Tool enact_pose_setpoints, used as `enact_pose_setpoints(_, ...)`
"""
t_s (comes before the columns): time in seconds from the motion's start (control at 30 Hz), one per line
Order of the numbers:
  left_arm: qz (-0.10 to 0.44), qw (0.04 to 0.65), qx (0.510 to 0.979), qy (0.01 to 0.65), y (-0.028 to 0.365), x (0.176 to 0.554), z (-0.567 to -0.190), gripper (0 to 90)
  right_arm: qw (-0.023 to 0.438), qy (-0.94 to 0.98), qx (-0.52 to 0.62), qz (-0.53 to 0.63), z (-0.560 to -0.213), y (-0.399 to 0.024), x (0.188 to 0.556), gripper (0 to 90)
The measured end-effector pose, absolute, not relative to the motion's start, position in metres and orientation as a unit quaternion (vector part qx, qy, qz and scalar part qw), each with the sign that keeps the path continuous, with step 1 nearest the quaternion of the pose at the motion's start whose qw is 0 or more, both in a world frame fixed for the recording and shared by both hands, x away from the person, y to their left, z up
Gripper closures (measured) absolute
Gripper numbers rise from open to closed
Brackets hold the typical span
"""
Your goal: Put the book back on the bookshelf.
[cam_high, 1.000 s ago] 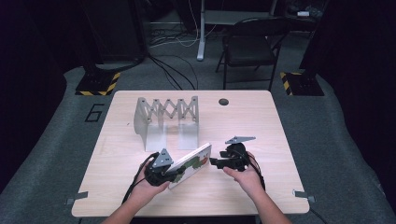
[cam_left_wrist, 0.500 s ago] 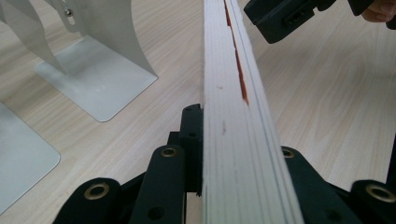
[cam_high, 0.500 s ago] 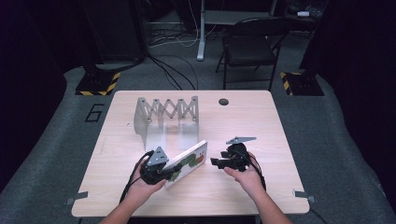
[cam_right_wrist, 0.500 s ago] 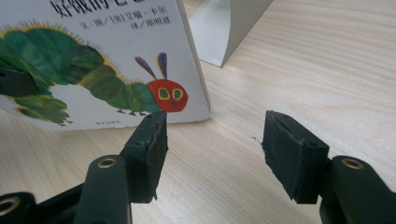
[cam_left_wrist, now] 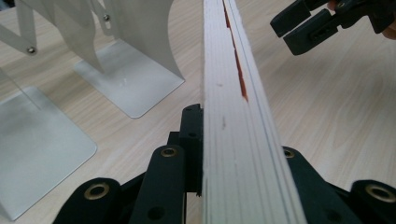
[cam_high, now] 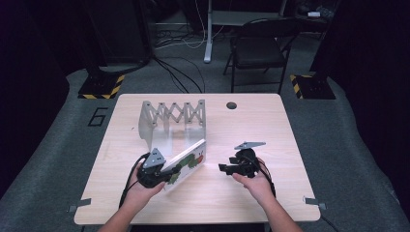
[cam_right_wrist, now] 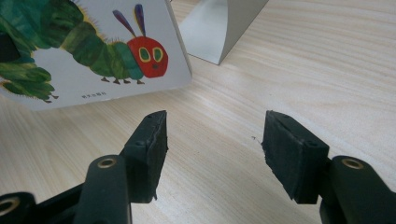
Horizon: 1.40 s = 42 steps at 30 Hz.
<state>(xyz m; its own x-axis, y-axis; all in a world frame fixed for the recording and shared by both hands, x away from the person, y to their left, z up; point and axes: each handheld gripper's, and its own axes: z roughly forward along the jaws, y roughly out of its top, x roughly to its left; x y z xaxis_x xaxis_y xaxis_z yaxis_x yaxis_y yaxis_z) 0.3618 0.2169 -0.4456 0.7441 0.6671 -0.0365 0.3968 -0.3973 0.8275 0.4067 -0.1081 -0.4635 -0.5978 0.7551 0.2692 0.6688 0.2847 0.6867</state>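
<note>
One book on its way to the rack

At the far left of the table stands the metal accordion book rack [cam_high: 171, 121], its slots bare, its flat feet resting on the wood. Just in front of it, the left gripper [cam_high: 162, 174] is clamped on the near end of a picture book [cam_high: 186, 162], the one with the green caterpillar on its white cover. In the left gripper view the jaws pinch the book's page edges [cam_left_wrist: 233, 140] from both sides, and the rack's plates [cam_left_wrist: 135, 60] sit close ahead on the left. Compared with a second ago, the book has shifted a little to the left and up, and its far end now points closer to the rack's front plate; the book sits tilted, cover facing right. That small move looks to me like the start of carrying it over to a slot, so the slotting itself is not yet done.

To the right, the right gripper [cam_high: 229, 169] has not budged. Its jaws stand partly open with nothing but bare wooden tabletop [cam_right_wrist: 289, 65] between them, and the caterpillar's red face [cam_right_wrist: 147, 56] lies just beyond its tips, near but apart.
</note>
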Motion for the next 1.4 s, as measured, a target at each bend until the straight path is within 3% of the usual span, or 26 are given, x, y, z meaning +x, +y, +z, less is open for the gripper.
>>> enact_pose_setpoints(1.4,0.206,0.444,0.772,0.405,0.286,0.361,-0.436,75.8,0.042,0.803,0.445,0.394,-0.468,-0.100,0.415,40.2)
